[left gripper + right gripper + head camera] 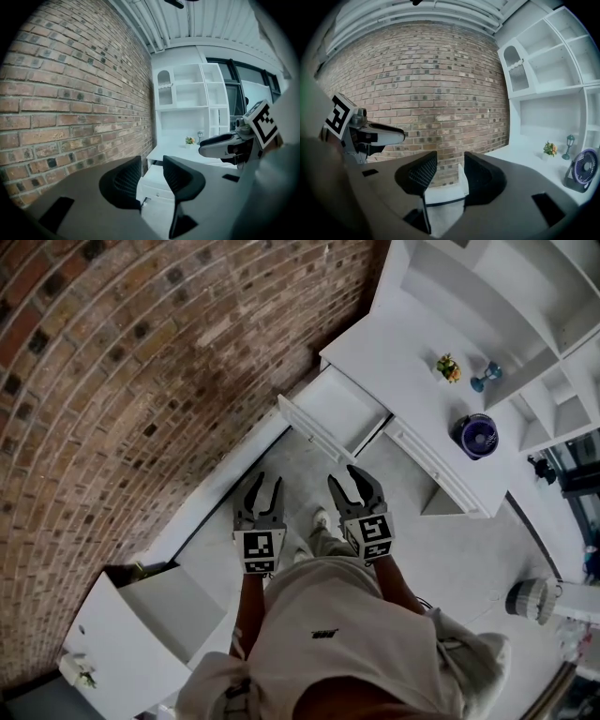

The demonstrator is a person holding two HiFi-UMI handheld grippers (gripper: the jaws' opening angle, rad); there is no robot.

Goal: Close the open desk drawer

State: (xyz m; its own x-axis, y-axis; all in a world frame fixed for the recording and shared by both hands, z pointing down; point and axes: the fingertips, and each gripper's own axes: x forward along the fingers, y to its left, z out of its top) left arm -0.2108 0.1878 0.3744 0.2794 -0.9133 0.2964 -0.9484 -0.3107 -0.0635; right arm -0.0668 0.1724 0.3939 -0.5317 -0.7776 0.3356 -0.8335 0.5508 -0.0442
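Observation:
The white desk (403,362) stands against the brick wall, and its left drawer (336,409) is pulled out, with the front panel (314,430) facing me. My left gripper (262,491) hovers below the drawer front, open and holding nothing. My right gripper (356,482) hangs beside it, also open and apart from the drawer. In the left gripper view the drawer (154,180) shows between the jaws of the left gripper (152,180), some way off. The right gripper (449,177) frames the drawer's side (461,183).
A purple fan (476,435), a small flower pot (448,367) and a blue lamp figure (486,377) stand on the desktop. A shut drawer (431,465) sits to the right. The brick wall (122,381) runs along the left. A white cabinet (141,634) stands at lower left.

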